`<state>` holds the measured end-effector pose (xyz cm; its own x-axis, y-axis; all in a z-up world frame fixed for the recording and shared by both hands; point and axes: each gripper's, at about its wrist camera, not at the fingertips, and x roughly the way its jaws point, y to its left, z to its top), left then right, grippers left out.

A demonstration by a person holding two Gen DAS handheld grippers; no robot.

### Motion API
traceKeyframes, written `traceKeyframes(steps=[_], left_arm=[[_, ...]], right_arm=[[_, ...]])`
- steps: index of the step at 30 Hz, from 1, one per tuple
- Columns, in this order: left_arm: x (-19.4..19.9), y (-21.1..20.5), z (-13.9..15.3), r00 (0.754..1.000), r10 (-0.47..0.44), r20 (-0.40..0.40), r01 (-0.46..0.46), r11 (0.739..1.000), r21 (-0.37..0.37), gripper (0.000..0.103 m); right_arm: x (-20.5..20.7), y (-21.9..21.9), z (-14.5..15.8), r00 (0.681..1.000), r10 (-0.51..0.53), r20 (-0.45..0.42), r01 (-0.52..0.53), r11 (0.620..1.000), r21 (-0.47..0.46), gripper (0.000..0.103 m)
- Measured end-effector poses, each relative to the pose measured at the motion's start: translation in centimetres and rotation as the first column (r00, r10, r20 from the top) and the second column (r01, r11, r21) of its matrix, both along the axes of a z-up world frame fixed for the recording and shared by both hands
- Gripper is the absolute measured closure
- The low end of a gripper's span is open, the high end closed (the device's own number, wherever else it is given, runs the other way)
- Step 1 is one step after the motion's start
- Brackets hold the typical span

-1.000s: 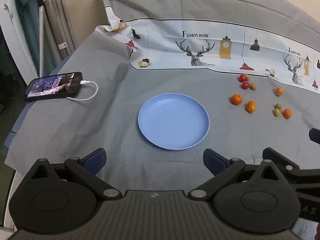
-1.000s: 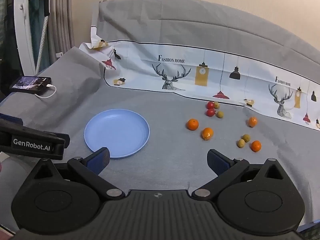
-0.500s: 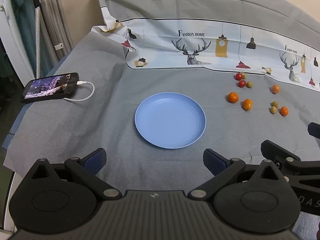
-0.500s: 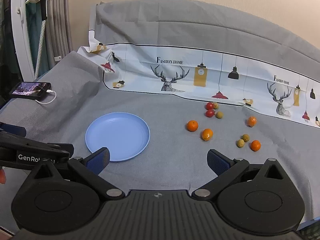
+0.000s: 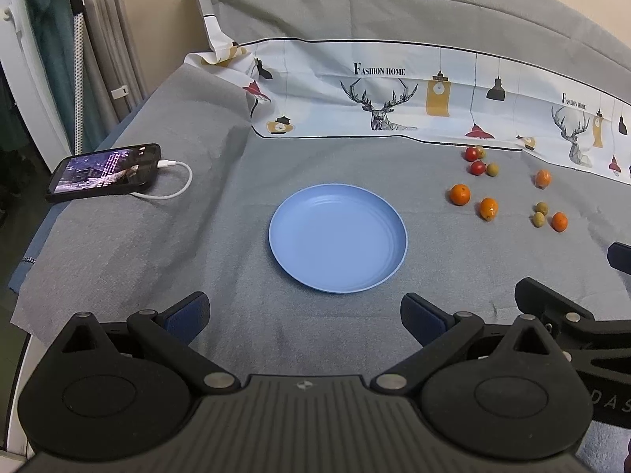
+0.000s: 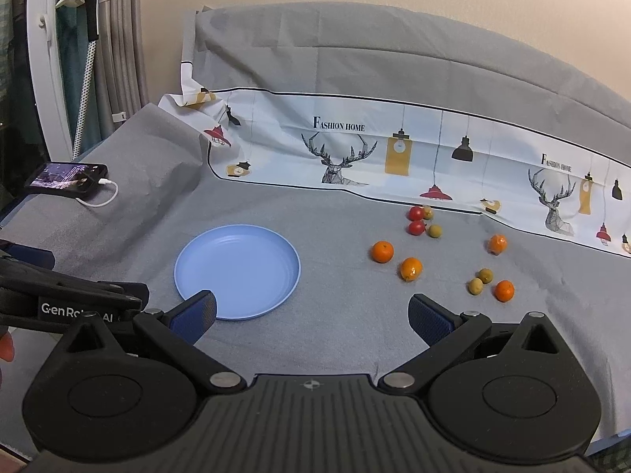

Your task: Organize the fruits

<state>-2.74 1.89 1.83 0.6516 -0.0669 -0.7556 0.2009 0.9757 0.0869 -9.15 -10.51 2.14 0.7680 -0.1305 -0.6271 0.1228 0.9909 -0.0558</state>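
A light blue plate [image 5: 299,260] [image 6: 205,287] lies bare on the grey cloth. To its right several small fruits are scattered: orange ones [image 5: 460,194] [image 6: 382,252], two red ones [image 5: 477,167] [image 6: 416,227] and small green-brown ones [image 5: 538,219] [image 6: 475,286]. My left gripper [image 5: 303,317] hangs open above the cloth just in front of the plate, holding nothing. My right gripper [image 6: 311,317] is open too, in front of the gap between plate and fruits. Each gripper's body shows at the edge of the other's view.
A phone [image 5: 104,171] [image 6: 67,178] on a white charging cable lies at the far left near the table edge. A printed deer-pattern cloth [image 5: 394,94] runs along the back. A white rack and curtains [image 6: 47,59] stand to the left.
Both grippers have drawn back and tilted slightly, so the plate and fruits sit a little differently in view. Nothing on the table moved; both stay open.
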Motion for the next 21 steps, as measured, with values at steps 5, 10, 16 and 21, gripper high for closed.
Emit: traceKeyframes(steps=[5,10,16,21], left_arm=[[0.0,0.2,0.1,1.0,-0.002,0.002,0.002,1.0,0.0,0.0],[-0.1,0.3,0.0,1.0,0.0,-0.001,0.0,1.0,-0.003,0.0],[-0.1,0.8,-0.1,1.0,0.004,-0.005,-0.004,1.0,-0.009,0.0],[-0.1,1.2,-0.2,1.0,0.006,-0.009,-0.007,1.0,-0.012,0.0]], right_arm=[[-0.2,0.3,0.1,1.0,0.004,0.003,-0.004,1.0,-0.004,0.0],[-0.3,0.2,0.1,1.0,0.005,0.005,-0.005,1.0,-0.004,0.0],[-0.3,0.6,0.0,1.0,0.004,0.001,-0.004,1.0,-0.005,0.0],[-0.2,0.8,-0.1,1.0,0.003,-0.005,-0.003,1.0,-0.004,0.0]])
